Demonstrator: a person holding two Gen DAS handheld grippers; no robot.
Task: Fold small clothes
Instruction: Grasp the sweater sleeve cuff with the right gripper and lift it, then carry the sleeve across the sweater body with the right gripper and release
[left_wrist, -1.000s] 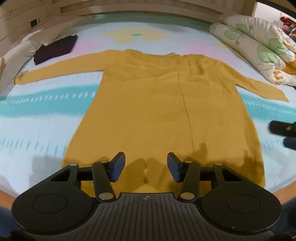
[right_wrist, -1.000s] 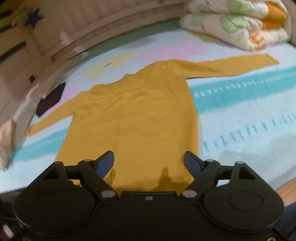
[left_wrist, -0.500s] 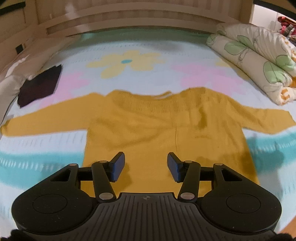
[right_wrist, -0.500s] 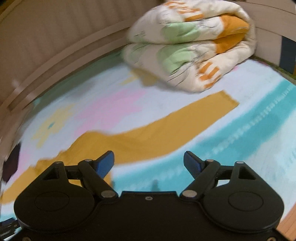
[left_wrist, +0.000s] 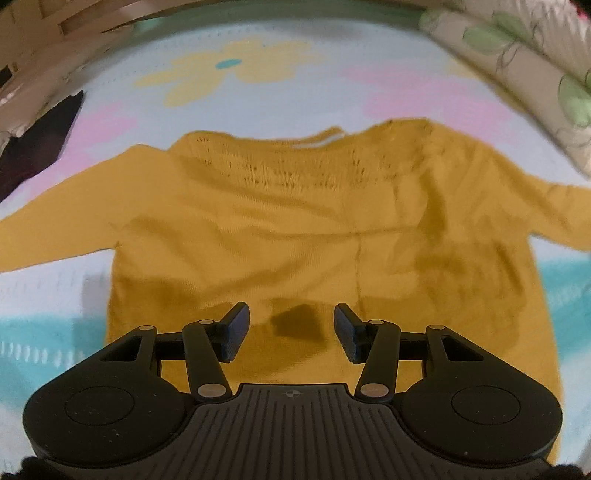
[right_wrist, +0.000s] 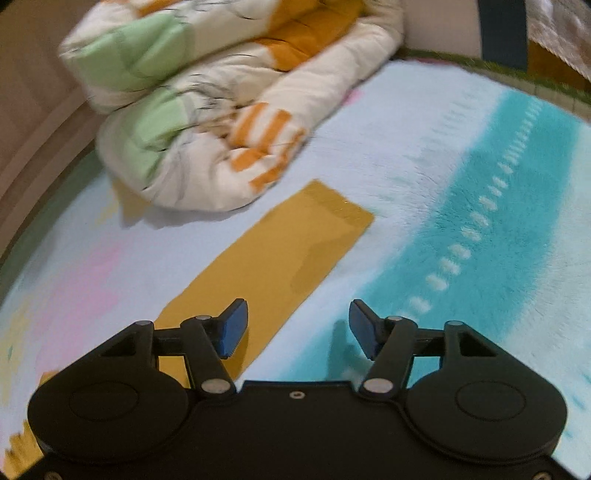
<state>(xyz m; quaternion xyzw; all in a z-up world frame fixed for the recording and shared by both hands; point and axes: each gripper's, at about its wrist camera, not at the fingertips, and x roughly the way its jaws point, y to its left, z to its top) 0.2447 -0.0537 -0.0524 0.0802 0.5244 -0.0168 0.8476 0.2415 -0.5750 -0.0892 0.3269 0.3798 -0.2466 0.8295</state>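
Your left hand-held gripper (left_wrist: 291, 334) has moved up the yellow sweater (left_wrist: 295, 229) from its hem to the chest, and it hovers there with jaws apart, holding nothing. Your right hand-held gripper (right_wrist: 298, 328) has swung away from the body to the sweater's right sleeve (right_wrist: 273, 266), near the cuff, also open and empty. The sweater lies flat and unfolded on the bed (right_wrist: 461, 177), arms spread, the sleeve tip just beside the rolled quilt (right_wrist: 207, 110). That suggests you're set to start with a sleeve fold inward.
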